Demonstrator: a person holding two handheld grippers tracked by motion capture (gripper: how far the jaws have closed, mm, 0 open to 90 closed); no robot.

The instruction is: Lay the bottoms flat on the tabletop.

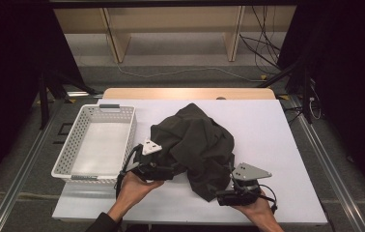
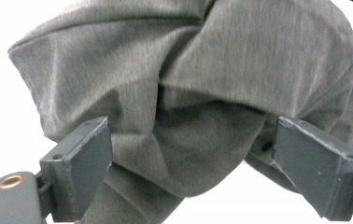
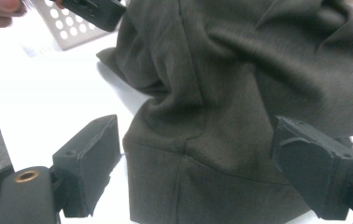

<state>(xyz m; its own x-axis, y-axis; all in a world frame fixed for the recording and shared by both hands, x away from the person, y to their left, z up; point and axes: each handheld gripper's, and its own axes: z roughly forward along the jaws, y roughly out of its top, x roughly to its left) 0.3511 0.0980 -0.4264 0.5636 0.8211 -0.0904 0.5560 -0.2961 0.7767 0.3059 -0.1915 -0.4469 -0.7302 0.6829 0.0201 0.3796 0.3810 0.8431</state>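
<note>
Both the left tool and the right tool are gaping wide around the unlabelled dark garment.

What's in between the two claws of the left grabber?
A bunched fold of the dark cloth lies between the open jaws of the left gripper, seen in the left gripper view.
</note>
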